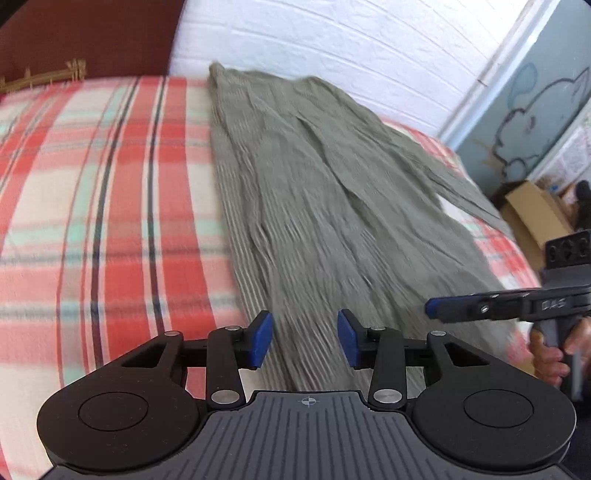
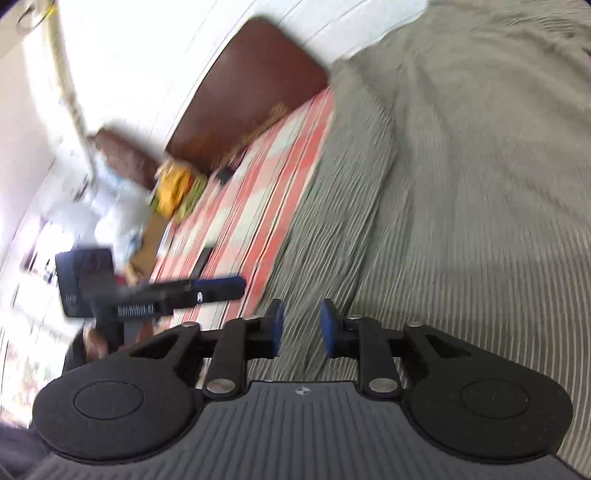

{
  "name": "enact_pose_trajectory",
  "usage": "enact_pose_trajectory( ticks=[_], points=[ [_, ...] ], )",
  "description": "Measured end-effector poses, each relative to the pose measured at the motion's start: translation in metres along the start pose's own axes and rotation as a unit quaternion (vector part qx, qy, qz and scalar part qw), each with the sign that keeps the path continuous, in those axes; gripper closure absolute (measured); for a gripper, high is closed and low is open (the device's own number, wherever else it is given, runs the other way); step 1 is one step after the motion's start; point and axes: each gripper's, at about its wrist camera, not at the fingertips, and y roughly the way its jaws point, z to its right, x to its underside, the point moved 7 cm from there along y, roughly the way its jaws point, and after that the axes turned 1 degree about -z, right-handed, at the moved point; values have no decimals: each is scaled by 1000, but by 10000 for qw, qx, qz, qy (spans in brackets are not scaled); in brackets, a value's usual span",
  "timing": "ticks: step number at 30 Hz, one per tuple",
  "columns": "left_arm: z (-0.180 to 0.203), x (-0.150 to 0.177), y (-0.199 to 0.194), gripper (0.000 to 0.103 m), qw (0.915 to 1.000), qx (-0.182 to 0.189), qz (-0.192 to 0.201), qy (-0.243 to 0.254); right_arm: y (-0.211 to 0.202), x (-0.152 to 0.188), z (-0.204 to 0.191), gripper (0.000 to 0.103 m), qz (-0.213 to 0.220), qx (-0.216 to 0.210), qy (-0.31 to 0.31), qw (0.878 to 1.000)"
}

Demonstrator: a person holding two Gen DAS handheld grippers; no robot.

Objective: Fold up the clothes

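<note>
A grey-green striped garment point(image 1: 314, 192) lies stretched out along a bed with a red plaid cover point(image 1: 110, 192). In the left wrist view my left gripper point(image 1: 305, 339) hovers over the near end of the garment, its blue pads point(image 1: 262, 339) apart with only cloth showing below the gap. The right gripper's blue tip point(image 1: 439, 308) reaches in from the right edge, held by a hand point(image 1: 550, 350). The right wrist view shows my right gripper point(image 2: 302, 325) above the striped garment point(image 2: 461, 203), pads narrowly apart and nothing pinched. There the left gripper point(image 2: 218, 288) appears from the side.
A dark brown headboard point(image 1: 92, 33) and white brick wall point(image 1: 332, 40) stand behind the bed. A cardboard box point(image 1: 535, 214) sits beyond the bed's right side. Yellow and green items point(image 2: 177, 192) lie by the bed's far end in the right wrist view.
</note>
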Motion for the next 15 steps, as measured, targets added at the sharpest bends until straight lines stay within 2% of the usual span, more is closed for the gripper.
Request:
enact_pose_trajectory(
  ticks=[4,10,12,13,14,15],
  points=[
    [-8,-19,24,47,9999,-157,70,-5,21,-15,23,70,259,102,452,9986],
    [-16,-27,47,49,9998,-13,-101,-161,40,-26,41,70,234,176,854,9959],
    [-18,-26,49,61,9996,46,-137,-229,44,-27,43,70,239,108,974,9949],
    [-18,-25,51,73,9995,76,-154,-263,45,-28,43,70,229,58,1018,9945],
    [-19,-24,51,96,9994,64,-160,-306,46,-29,43,83,214,18,1033,9944],
    [-20,-23,50,98,9993,68,-144,-337,46,-29,43,101,183,-33,1018,9946]
  ],
)
